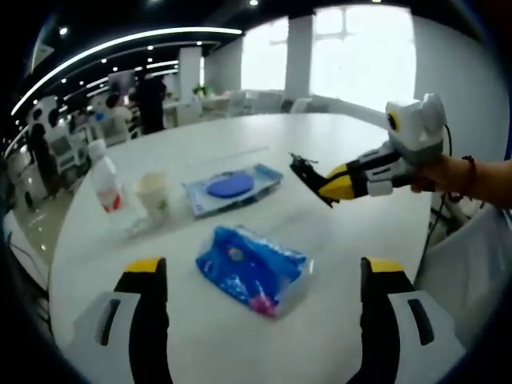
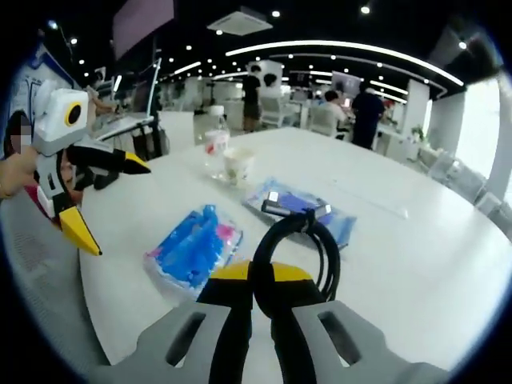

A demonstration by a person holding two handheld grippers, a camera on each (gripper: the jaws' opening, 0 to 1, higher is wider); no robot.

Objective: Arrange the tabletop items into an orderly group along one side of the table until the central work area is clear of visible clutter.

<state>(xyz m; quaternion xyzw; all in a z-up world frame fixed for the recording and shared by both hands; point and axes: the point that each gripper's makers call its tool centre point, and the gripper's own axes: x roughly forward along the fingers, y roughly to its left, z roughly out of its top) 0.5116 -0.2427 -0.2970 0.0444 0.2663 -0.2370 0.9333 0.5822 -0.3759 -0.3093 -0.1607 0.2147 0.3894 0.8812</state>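
My left gripper (image 1: 264, 266) stands open low over the white table (image 1: 352, 264), with a crinkled blue packet (image 1: 252, 268) lying just ahead between its jaws. Behind the packet lies a flat blue pack (image 1: 232, 188) with a round blue disc on it. To its left stand a paper cup (image 1: 154, 194) and a clear bottle (image 1: 106, 180) with a red label. My right gripper (image 1: 320, 182) comes in from the right, shut on a black coiled cable (image 1: 302, 166). In the right gripper view the cable (image 2: 308, 240) loops up from the shut right gripper (image 2: 262, 276), above the flat pack (image 2: 336, 220) and next to the packet (image 2: 192, 248). The left gripper (image 2: 108, 200) hangs open at the left.
The cup (image 2: 238, 166) and bottle (image 2: 214, 144) stand near the table's far edge (image 2: 160, 172). A hand with a wrist bracelet (image 1: 464, 172) holds the right gripper. Chairs, desks and standing people (image 2: 368, 112) fill the office beyond. Bare tabletop (image 2: 416, 264) stretches to the right.
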